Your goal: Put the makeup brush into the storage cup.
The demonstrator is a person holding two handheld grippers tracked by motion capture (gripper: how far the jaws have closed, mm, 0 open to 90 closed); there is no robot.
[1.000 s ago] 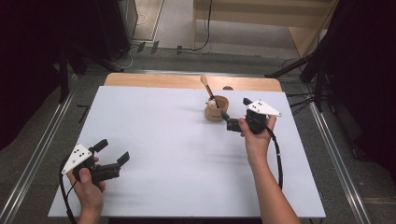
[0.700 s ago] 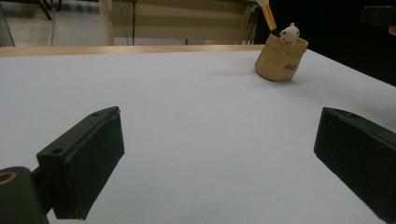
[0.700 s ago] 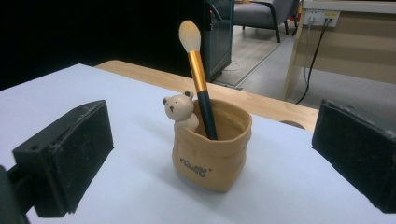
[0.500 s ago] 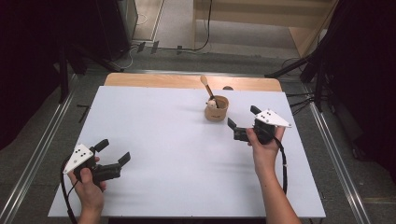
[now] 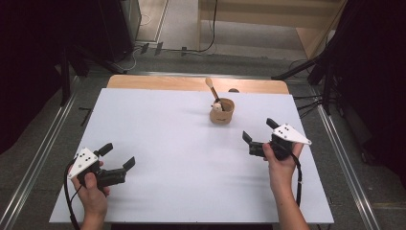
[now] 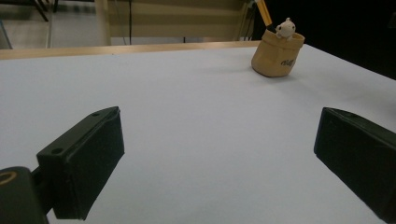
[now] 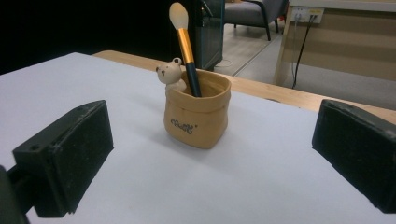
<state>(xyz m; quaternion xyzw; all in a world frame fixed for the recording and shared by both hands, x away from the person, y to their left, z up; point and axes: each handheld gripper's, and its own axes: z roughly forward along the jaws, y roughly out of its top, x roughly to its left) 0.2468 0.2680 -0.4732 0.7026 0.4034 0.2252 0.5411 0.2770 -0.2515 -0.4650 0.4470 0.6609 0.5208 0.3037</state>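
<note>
- White table: both forearms enter from its near edge.
- Right gripper, jaws spread and empty, faces the holder from near its right.
- Left gripper, released, low at the near-left corner.
- Tan holder stands upright toward the far edge, with a brush leaning inside.

Left gripper and right gripper: black bodies, blocky black jaws, grey three-cornered top plates with dark dots, black trailing cables.

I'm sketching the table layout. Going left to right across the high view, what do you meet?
Left claw → tan pot holding a brush → right claw.
</note>
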